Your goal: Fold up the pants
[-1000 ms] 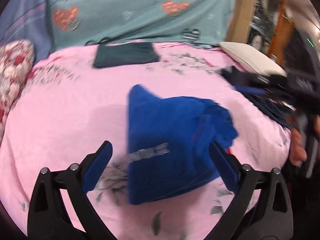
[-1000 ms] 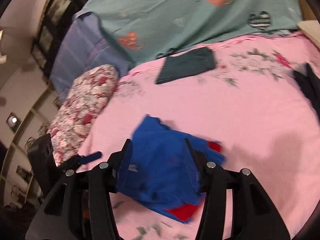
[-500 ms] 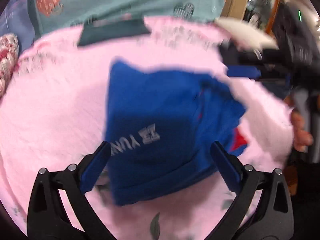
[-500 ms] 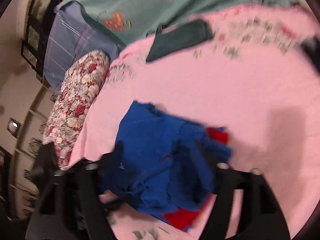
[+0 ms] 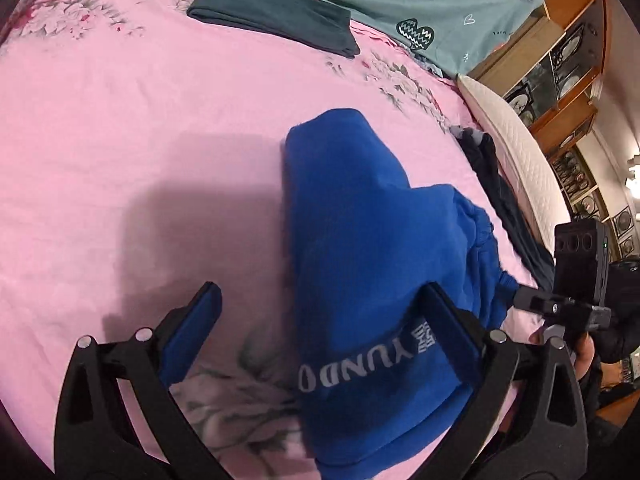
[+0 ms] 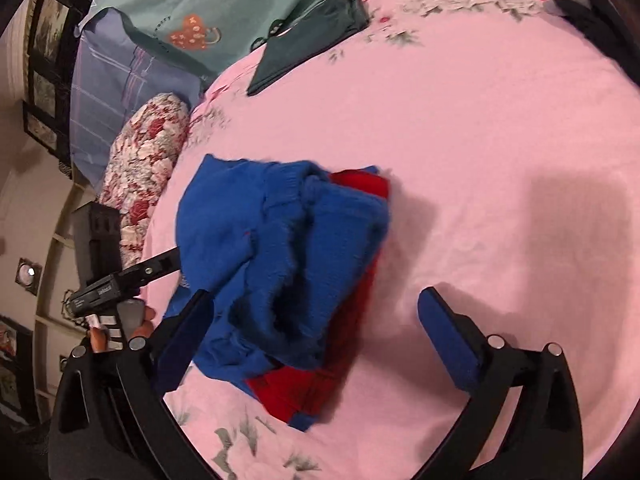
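Note:
Blue pants (image 5: 360, 248) with a grey waistband print lie bunched on the pink bedsheet (image 5: 120, 140). In the right wrist view the blue pants (image 6: 272, 240) show a red lining at their right and lower edge. My left gripper (image 5: 320, 320) is open, low over the waistband end, its right finger against the cloth. My right gripper (image 6: 316, 320) is open over the crumpled end, its left finger beside the cloth. Neither holds anything.
A folded dark green garment (image 5: 276, 16) lies at the far side of the bed. Dark clothes (image 5: 504, 200) and a white pillow (image 5: 516, 152) lie at the right edge. A floral pillow (image 6: 144, 168) lies at the left edge.
Both grippers have swung and moved closer over the pants. The pants have shifted and look more bunched. Both grippers stay open.

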`<control>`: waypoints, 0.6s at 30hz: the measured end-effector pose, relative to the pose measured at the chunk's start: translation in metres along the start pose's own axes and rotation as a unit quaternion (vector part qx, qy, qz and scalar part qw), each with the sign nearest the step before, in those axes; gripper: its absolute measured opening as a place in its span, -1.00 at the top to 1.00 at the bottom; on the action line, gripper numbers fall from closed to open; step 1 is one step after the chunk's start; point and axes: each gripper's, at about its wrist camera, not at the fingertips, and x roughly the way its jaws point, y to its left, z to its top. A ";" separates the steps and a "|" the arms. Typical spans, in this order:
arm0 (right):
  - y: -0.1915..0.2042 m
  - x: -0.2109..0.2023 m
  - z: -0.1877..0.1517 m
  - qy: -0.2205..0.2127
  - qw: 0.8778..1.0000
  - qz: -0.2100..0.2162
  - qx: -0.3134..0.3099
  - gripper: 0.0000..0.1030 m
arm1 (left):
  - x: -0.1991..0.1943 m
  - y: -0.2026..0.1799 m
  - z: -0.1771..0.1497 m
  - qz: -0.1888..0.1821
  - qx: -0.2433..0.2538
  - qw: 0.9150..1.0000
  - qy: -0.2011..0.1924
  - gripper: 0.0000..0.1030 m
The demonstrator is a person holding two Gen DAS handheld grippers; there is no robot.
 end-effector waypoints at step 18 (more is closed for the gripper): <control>0.027 -0.001 -0.003 -0.023 0.998 0.003 -0.065 0.21 | 0.011 -0.038 -0.005 0.002 0.039 0.999 -0.015 -0.04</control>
